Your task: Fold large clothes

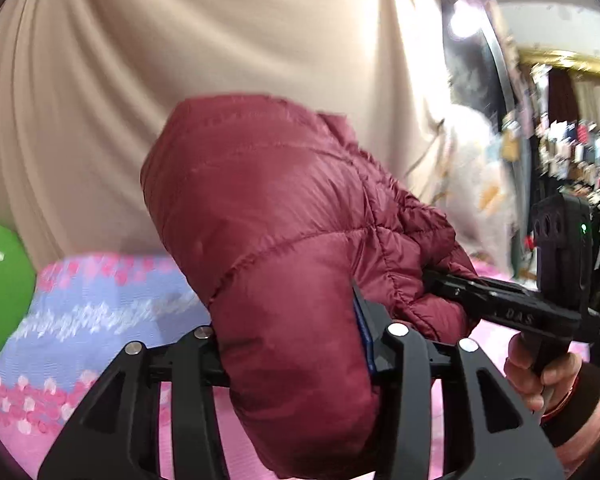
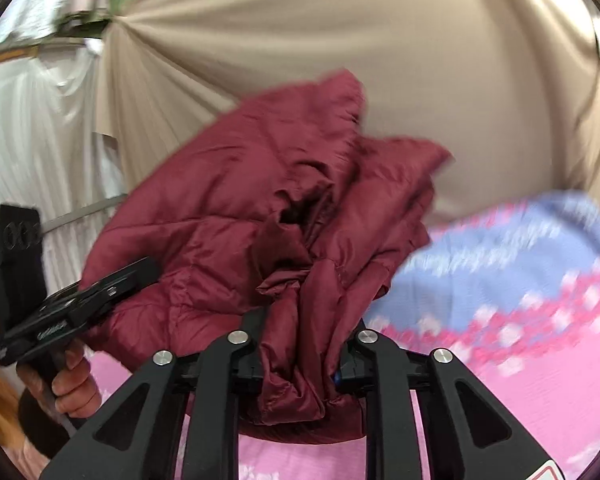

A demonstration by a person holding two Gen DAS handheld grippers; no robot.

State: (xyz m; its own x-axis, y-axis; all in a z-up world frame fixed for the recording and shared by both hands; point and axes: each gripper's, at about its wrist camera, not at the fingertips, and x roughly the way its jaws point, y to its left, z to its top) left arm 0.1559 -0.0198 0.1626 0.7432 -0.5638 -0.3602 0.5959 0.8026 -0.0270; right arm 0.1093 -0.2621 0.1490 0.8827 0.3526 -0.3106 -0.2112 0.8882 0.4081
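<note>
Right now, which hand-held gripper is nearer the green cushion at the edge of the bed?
Left. The left hand-held gripper, shut on the maroon puffer jacket, sits just right of the green cushion. The right hand-held gripper grips the jacket's far side.

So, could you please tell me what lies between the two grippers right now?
Only the maroon puffer jacket lies there: the right gripper and left gripper each clamp it, as both wrist views show.

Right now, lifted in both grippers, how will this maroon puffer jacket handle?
Probably floppy: the maroon puffer jacket bunches and droops between the right gripper and left gripper. Likely light, being puffy quilting. Its shiny shell may be slippery.
</note>
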